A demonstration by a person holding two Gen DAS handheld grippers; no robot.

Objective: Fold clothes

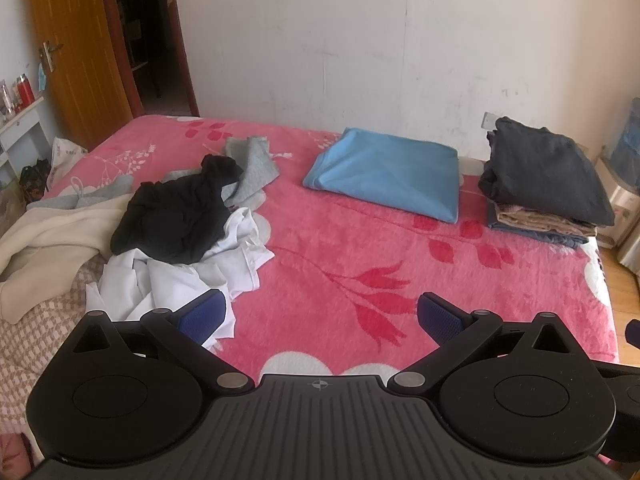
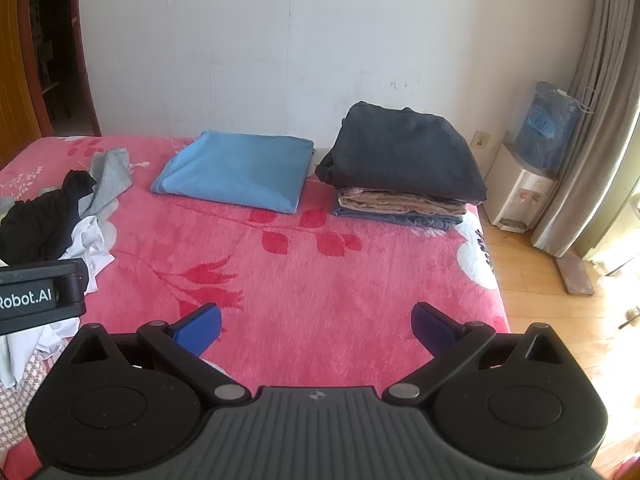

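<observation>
The left gripper [image 1: 320, 312] is held above the pink bedspread [image 1: 340, 248] with its blue pads [image 1: 202, 314] spread wide and nothing between them; the right gripper [image 2: 316, 326] is held likewise, fingers apart and empty. Just beyond the left gripper's left pad, a white garment [image 1: 168, 280] lies crumpled, and a black garment [image 1: 176, 216] is heaped on it, with grey cloth [image 1: 252, 168] behind and a cream garment [image 1: 48, 232] to the left. No obstacle is seen between the grippers and this pile. Farther back, a folded blue cloth [image 2: 236, 170] is laid flat, and just beside it a stack [image 2: 404, 168] of folded clothes is topped by a dark piece. A water dispenser [image 2: 520, 192] stands on the floor past the bed. On the left gripper's body, seen in the right view, "Robot.AI" [image 2: 26, 300] can be read.
</observation>
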